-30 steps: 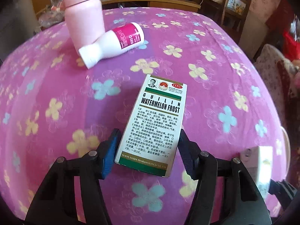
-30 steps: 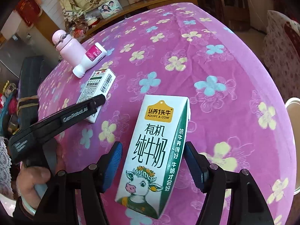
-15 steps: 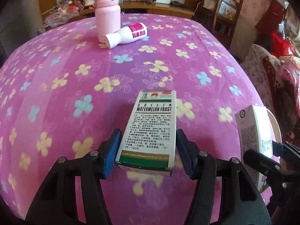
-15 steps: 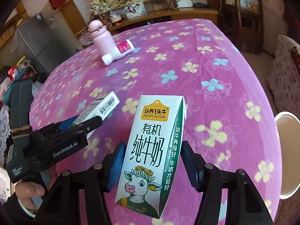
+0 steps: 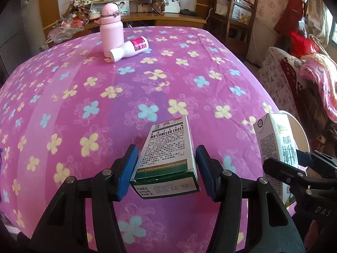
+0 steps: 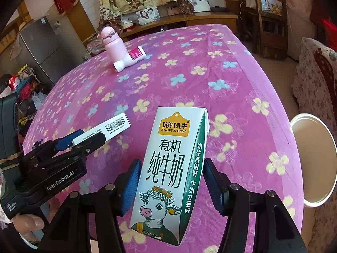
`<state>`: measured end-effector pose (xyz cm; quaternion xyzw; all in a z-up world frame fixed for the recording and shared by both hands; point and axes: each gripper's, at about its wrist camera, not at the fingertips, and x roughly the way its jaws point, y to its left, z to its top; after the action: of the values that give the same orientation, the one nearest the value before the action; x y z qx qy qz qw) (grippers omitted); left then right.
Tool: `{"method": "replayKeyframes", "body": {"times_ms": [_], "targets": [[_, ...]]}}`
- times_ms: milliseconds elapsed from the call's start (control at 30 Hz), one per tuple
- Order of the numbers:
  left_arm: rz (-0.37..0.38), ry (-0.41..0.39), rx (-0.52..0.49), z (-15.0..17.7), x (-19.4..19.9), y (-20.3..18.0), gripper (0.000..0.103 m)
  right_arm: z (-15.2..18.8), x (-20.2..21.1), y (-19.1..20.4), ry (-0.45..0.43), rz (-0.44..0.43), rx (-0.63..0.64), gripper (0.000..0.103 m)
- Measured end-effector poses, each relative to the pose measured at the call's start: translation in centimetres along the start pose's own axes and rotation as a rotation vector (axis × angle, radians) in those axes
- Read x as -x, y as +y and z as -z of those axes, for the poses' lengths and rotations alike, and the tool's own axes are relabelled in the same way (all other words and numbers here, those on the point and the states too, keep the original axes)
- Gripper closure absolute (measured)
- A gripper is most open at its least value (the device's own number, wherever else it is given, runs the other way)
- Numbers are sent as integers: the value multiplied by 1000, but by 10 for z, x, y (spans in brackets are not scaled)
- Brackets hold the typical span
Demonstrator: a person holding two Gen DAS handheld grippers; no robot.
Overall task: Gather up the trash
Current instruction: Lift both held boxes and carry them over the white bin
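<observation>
My left gripper [image 5: 166,169] is shut on a white-and-green medicine box [image 5: 168,151] and holds it above the pink flowered tablecloth [image 5: 147,80]. My right gripper [image 6: 170,181] is shut on a white-and-green milk carton [image 6: 170,164], also lifted off the table. The carton also shows in the left wrist view [image 5: 278,145], and the medicine box in the right wrist view [image 6: 107,129]. A white bottle with a magenta label [image 5: 130,49] lies on its side at the far end of the table.
A pink flask [image 5: 110,32] stands upright against the lying bottle. A round white bin [image 6: 311,160] sits off the table's right edge. Chairs [image 5: 233,19] and a wooden sideboard [image 5: 164,20] stand beyond the table. A sofa [image 5: 305,80] is at right.
Both grippers have risen and pulled back from the table with the box and the carton, so more of the table and room shows. The bottle and flask have not moved.
</observation>
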<state>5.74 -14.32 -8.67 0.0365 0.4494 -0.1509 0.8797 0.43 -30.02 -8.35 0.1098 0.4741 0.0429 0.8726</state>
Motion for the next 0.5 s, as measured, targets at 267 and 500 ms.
{"method": "replayKeyframes", "body": {"times_ms": [267, 500], "targets": [[36, 126, 24, 16, -20, 4, 48, 17, -16, -9, 91, 4, -3, 45], [-14, 151, -25, 11, -36, -3, 47, 21, -29, -16, 163, 11, -72, 44]]}}
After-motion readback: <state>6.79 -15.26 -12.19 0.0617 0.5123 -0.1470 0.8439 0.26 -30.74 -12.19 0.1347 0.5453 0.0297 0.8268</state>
